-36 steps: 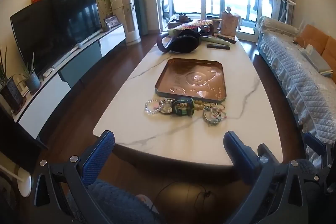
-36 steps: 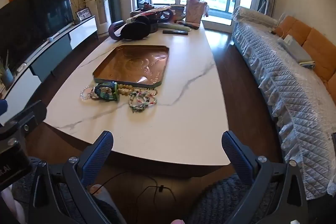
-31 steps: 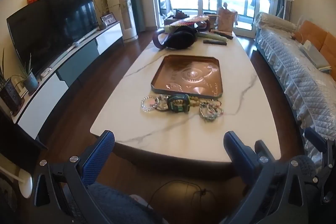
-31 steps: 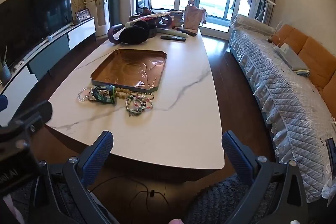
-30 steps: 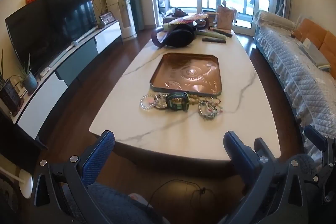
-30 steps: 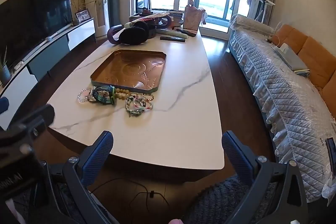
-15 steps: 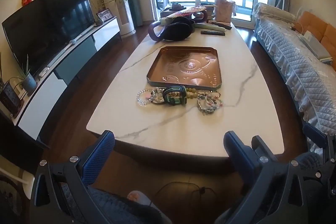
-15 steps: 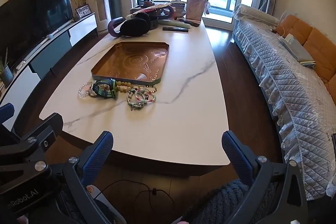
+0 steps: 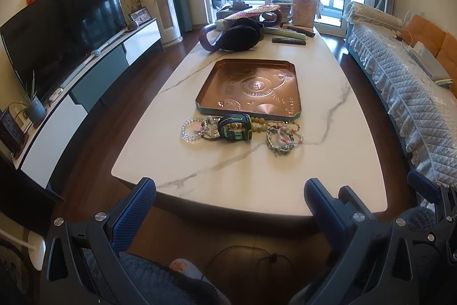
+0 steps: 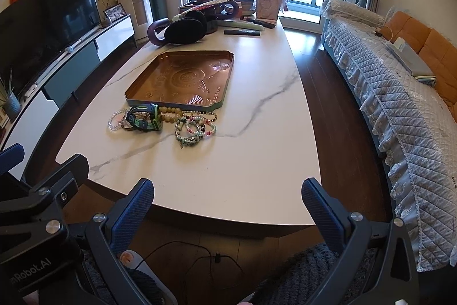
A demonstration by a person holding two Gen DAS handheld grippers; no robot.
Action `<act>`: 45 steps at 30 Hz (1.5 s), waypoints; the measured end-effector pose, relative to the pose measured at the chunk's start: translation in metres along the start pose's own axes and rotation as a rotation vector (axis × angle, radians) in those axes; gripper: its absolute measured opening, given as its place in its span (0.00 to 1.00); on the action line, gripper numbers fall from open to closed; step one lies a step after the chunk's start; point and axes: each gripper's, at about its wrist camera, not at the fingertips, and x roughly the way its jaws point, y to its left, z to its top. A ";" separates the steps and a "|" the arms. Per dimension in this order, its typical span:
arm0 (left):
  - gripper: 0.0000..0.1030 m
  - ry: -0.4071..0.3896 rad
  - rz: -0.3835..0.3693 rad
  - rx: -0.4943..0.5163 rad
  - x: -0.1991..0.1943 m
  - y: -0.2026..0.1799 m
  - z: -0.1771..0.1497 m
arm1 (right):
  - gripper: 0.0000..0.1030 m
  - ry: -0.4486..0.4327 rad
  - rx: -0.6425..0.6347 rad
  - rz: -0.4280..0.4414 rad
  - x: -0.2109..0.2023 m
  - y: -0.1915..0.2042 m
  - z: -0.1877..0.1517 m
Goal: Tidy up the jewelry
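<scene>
A copper tray (image 9: 251, 89) (image 10: 182, 80) lies empty in the middle of the white marble table (image 9: 228, 176) (image 10: 228, 176). Just in front of it sits a row of jewelry: a clear bead bracelet (image 9: 194, 130) (image 10: 115, 120), a green-and-dark watch (image 9: 235, 130) (image 10: 144, 120), tan beads (image 9: 258, 125) (image 10: 171, 115) and a pile of coloured bracelets (image 9: 284, 139) (image 10: 195, 130). My left gripper (image 9: 230, 205) is open, held short of the table's near edge. My right gripper (image 10: 228, 203) is open too, over the near edge.
At the table's far end lie a dark bag (image 9: 237, 35), remotes (image 9: 288, 40) and a paper bag (image 9: 304, 9). A TV unit (image 9: 71, 93) runs along the left. A quilted sofa (image 9: 414, 93) lines the right. A cable (image 10: 200, 256) lies on the floor.
Both grippers have risen and tilted down a little, so the table and jewelry sit lower and nearer in view. Nothing was taken hold of; both stay open.
</scene>
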 end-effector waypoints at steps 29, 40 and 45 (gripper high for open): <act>1.00 0.021 -0.004 -0.008 0.010 0.004 -0.005 | 1.00 0.014 -0.015 -0.006 0.005 0.002 -0.002; 1.00 0.027 0.002 -0.010 0.010 0.004 -0.008 | 1.00 0.017 -0.028 -0.010 0.007 0.006 -0.007; 1.00 0.041 -0.002 -0.016 0.016 0.006 -0.009 | 1.00 0.023 -0.038 -0.008 0.012 0.008 -0.007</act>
